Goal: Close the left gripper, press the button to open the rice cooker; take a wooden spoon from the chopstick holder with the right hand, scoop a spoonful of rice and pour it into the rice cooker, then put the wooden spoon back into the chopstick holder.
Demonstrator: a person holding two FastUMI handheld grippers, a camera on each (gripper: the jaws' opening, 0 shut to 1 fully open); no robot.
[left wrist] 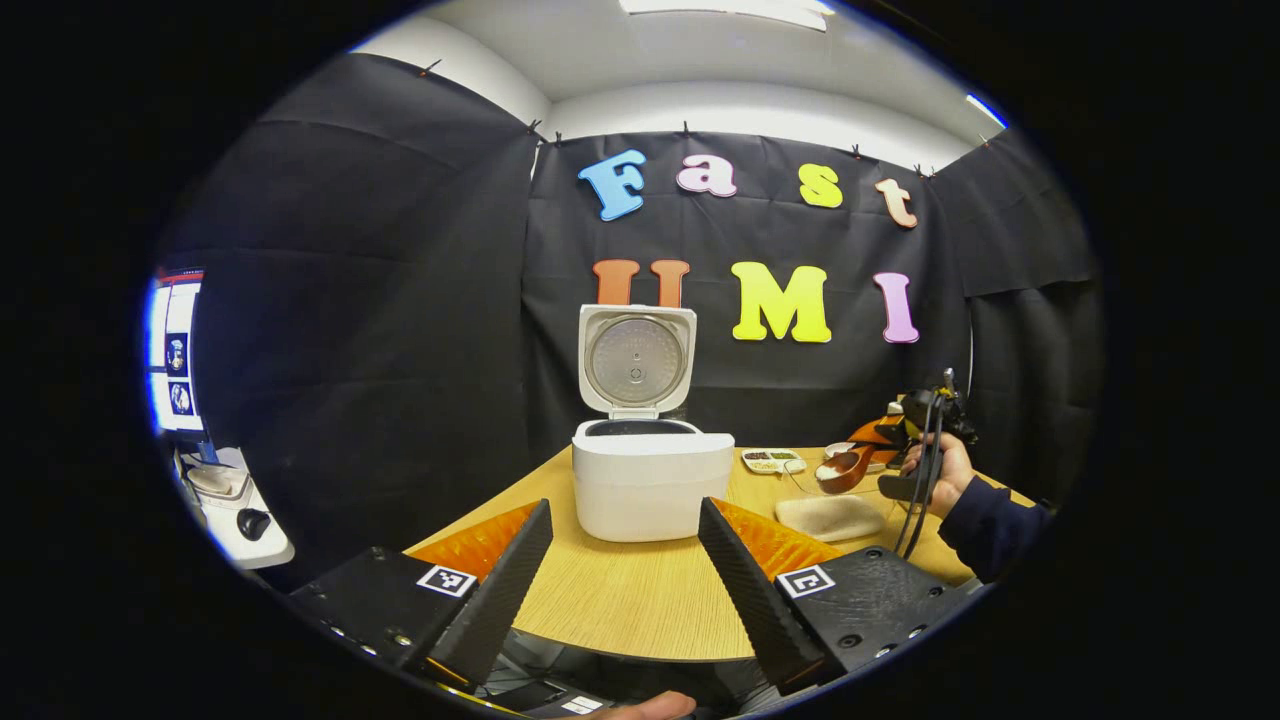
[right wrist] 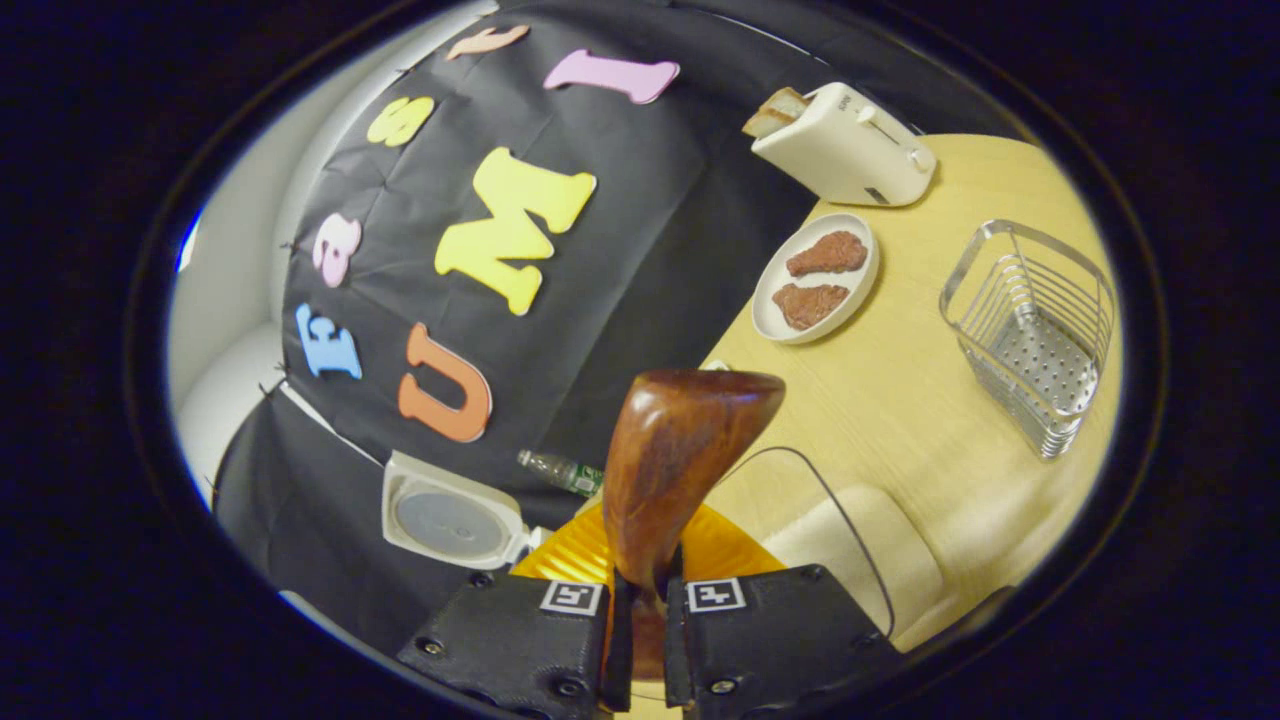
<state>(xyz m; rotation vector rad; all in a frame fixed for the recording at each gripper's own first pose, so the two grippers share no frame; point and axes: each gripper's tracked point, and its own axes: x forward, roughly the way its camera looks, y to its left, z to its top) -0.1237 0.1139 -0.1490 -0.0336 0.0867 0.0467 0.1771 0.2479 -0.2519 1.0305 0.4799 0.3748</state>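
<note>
Rice cooker (left wrist: 650, 478) at frame centre on bench (left wrist: 620, 600), lid up, well beyond left gripper (left wrist: 625, 560), fingers spread apart. Wooden spoon (right wrist: 672, 470) clamped by handle in right gripper (right wrist: 640, 640), bowl raised at frame centre; same spoon seen right of centre in left gripper view, holding rice, right of cooker. Wire holder (right wrist: 1035, 335) at right edge.

The glossy brown wooden spoon (right wrist: 680, 440) looks polished smooth; beside it, the pale wood-grain counter (right wrist: 900, 390) is matt, the wire chopstick holder (right wrist: 1035, 335) shiny metal, the white rice cooker (left wrist: 650, 480) smooth plastic.
</note>
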